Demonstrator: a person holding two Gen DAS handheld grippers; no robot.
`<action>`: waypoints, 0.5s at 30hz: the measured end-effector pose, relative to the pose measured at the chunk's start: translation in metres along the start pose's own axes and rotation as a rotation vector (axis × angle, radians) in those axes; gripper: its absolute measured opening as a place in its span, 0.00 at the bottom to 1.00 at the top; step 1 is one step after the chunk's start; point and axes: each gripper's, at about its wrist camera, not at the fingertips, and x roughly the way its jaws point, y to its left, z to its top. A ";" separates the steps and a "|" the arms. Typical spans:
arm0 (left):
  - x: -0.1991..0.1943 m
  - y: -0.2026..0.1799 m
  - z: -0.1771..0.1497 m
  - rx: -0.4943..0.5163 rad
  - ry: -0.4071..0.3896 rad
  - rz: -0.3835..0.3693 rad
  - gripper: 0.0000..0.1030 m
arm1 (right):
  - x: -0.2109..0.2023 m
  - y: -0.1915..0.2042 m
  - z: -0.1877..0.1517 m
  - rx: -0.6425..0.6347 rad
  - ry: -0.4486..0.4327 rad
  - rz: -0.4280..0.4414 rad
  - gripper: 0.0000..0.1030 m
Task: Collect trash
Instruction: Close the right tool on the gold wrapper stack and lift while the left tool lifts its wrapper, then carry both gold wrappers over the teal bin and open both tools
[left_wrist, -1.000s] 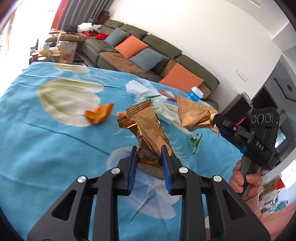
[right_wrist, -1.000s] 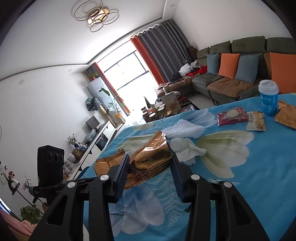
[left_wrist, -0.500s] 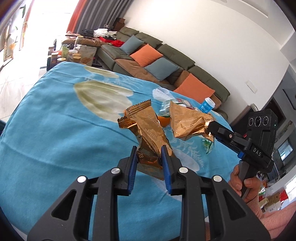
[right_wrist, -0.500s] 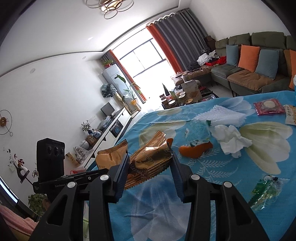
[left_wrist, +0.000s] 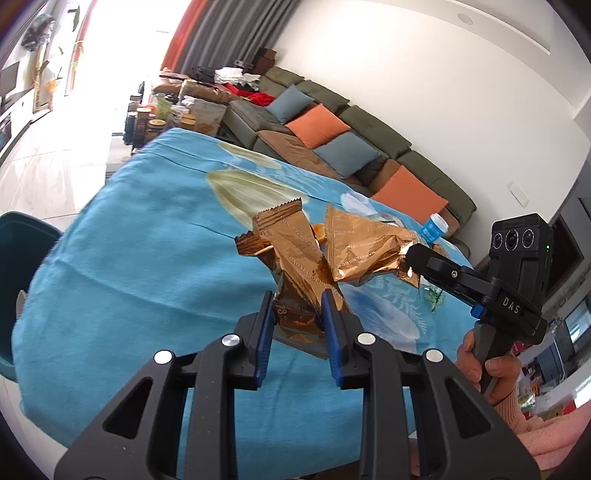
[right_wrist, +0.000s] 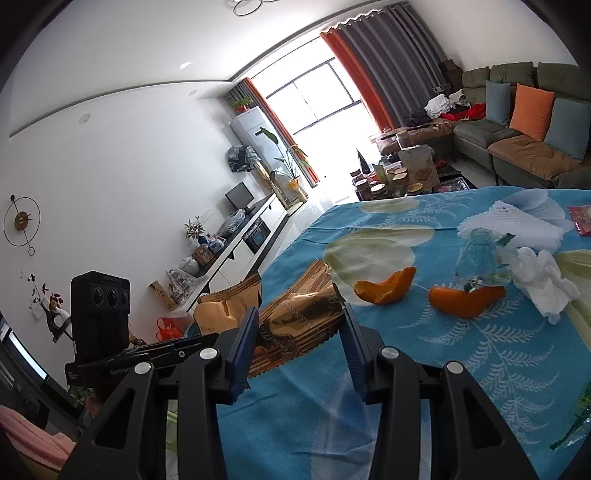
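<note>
My left gripper (left_wrist: 297, 314) is shut on a copper foil snack wrapper (left_wrist: 295, 254), held upright above the blue flowered tablecloth (left_wrist: 147, 266). My right gripper (right_wrist: 297, 328) is shut on a second copper foil wrapper (right_wrist: 299, 317); in the left wrist view that wrapper (left_wrist: 362, 247) hangs from the right gripper just right of mine. On the cloth lie two orange peels (right_wrist: 386, 288) (right_wrist: 465, 301), a crumpled white tissue (right_wrist: 543, 284), clear plastic wrap (right_wrist: 480, 258) and a white napkin (right_wrist: 513, 225).
A teal bin (left_wrist: 22, 266) stands left of the table's edge. A blue-and-white cup (left_wrist: 434, 229) and a green-printed clear wrapper (right_wrist: 580, 417) stay on the table. A sofa (left_wrist: 351, 147) and a cluttered coffee table (right_wrist: 402, 173) lie beyond.
Both grippers, each still holding its wrapper, have swung left toward the table's edge. The teal bin has come into the left wrist view.
</note>
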 end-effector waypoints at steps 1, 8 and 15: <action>-0.003 0.003 -0.001 -0.007 -0.004 0.004 0.25 | 0.003 0.002 0.000 -0.004 0.006 0.004 0.41; -0.023 0.028 -0.005 -0.054 -0.029 0.044 0.25 | 0.025 0.021 0.003 -0.021 0.042 0.045 0.41; -0.048 0.052 -0.007 -0.096 -0.074 0.094 0.25 | 0.048 0.042 0.007 -0.050 0.073 0.078 0.41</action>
